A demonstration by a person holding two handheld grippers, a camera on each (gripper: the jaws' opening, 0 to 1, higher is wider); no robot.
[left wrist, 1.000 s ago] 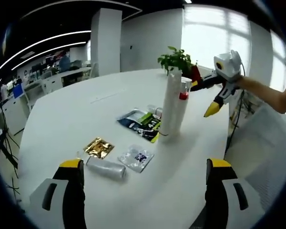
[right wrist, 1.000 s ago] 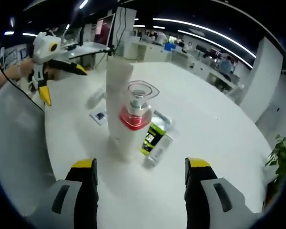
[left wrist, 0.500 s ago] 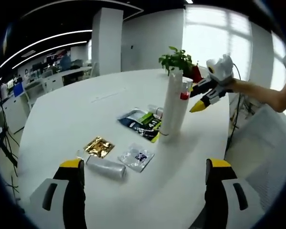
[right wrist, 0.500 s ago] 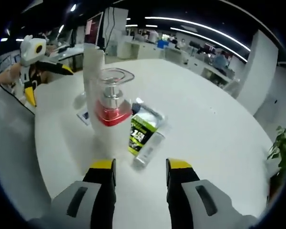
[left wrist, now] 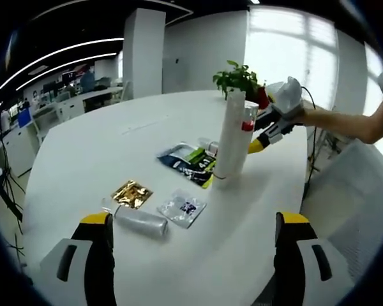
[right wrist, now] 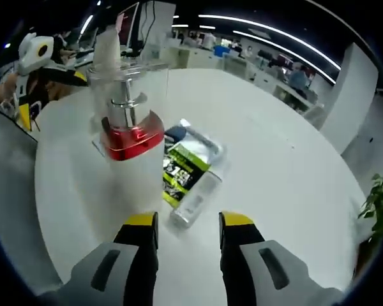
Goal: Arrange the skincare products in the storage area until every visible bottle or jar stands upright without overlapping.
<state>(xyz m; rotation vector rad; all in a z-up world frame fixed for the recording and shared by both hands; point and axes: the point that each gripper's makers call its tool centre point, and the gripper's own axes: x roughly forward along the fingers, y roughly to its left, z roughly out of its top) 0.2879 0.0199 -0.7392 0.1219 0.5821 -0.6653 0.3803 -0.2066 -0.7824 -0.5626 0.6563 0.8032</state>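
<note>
My right claw (right wrist: 180, 220) sits low over the desk (right wrist: 287, 159), jaws nearly together w/ nothing between them, aimed at the small white tube (right wrist: 196, 196) lying flat just ahead. Tube touches the green-black sachet (right wrist: 185, 169); the pump bottle (right wrist: 127, 137) w/ red collar stands upright just left of them, tall white tube (left wrist: 228, 137) right beside it. Small tube prob light, smooth plastic, a bit squashy, so I'd pinch it across the middle, gently. Left claw (left wrist: 195, 255) hangs back near the desk's near edge, jaws wide apart, empty. Ahead of it a clear bottle (left wrist: 139, 223) lies on its side by the gold sachet (left wrist: 132, 194) & clear sachet (left wrist: 182, 208); prob slippery, rolls easily, so grip mid-body.
</note>
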